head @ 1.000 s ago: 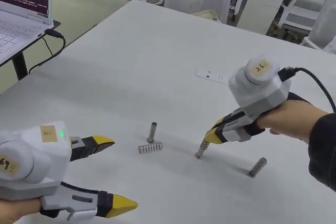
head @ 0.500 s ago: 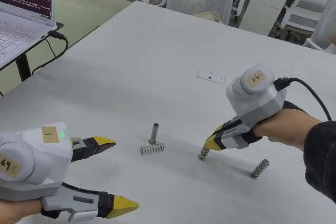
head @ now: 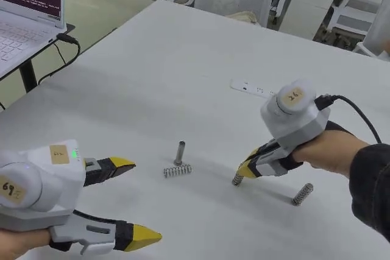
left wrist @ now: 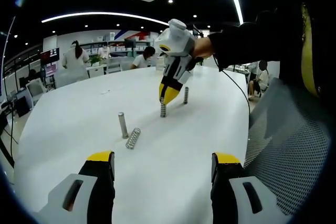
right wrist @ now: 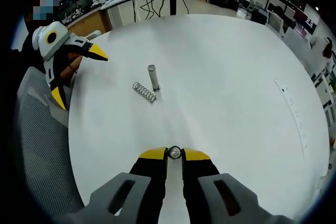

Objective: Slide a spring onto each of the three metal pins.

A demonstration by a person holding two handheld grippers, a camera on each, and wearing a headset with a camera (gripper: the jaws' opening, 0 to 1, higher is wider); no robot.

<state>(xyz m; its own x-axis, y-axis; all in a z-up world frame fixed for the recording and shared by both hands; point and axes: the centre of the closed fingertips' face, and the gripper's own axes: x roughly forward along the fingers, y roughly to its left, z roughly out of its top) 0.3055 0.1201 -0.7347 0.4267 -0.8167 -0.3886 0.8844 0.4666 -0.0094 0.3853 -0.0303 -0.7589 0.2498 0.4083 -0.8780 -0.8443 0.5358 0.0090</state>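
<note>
Open, empty left gripper (head: 141,199) at the table's (head: 183,77) near edge. The loose spring (head: 177,170) lies flat, axis roughly along that edge, just beside the upright bare pin (head: 180,152), probably nearer this gripper. The right gripper (head: 247,170) clamps a sprung pin (head: 237,179).

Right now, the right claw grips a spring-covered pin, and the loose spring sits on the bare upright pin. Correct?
No. The head view shows the loose spring lying on the table beside the bare upright pin, not on it. The rest holds.
</note>
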